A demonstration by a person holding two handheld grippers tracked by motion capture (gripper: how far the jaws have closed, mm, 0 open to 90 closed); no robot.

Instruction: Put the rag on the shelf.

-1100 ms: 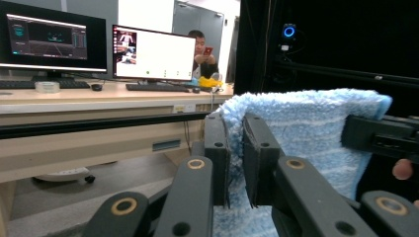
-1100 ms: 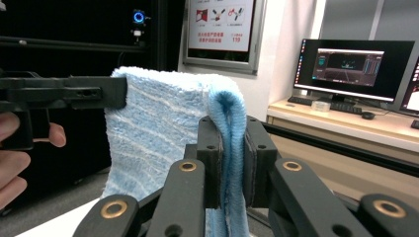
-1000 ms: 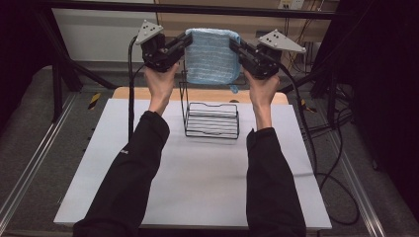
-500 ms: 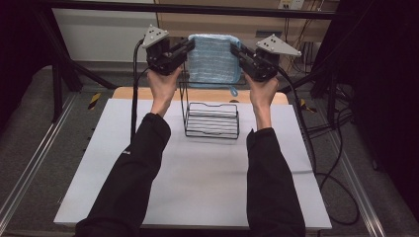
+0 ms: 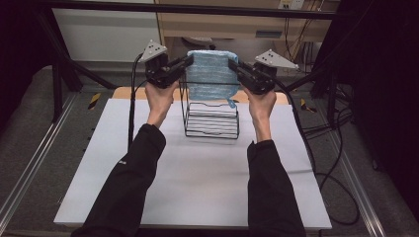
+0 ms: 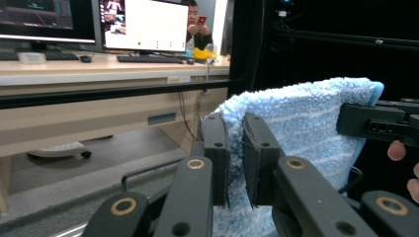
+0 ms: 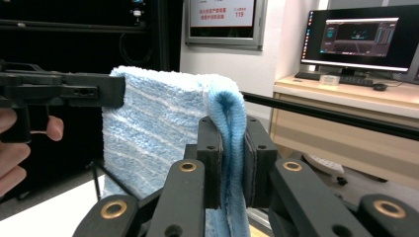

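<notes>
- High view: blue towel (image 5: pixel 211 74) hangs folded and stretched between the two tongs, held up in the air above the black wire rack (image 5: pixel 211 116).
- High view: left tongs (image 5: pixel 184 64) grip the towel's left top corner, right tongs (image 5: pixel 236 68) grip its right top corner; both nearly closed on the cloth.
- High view: rack stands upright on the white worktop (image 5: pixel 197 182), toward its far edge, between the two hands; towel's lower edge hangs just over the rack's top, contact hard to tell.
- High view: both forearms in black sleeves come in from the bottom; cables trail from each gripper.
- Left gripper view: left tongs (image 6: pixel 236 143) pinch the towel's (image 6: pixel 301 123) edge, fabric squeezed in the narrow gap between the pads; the other gripper (image 6: pixel 380 123) clamps the far corner at right, fingers (image 6: pixel 402 150) beside it.
- Right gripper view: right tongs (image 7: pixel 232 148) closed tight on a folded edge of the towel (image 7: pixel 158 128), the fold bulging up above the pads; the other gripper (image 7: pixel 59 89) holds the far corner at left.
- Right gripper view: desk with monitor (image 7: pixel 360 37) behind.
</notes>
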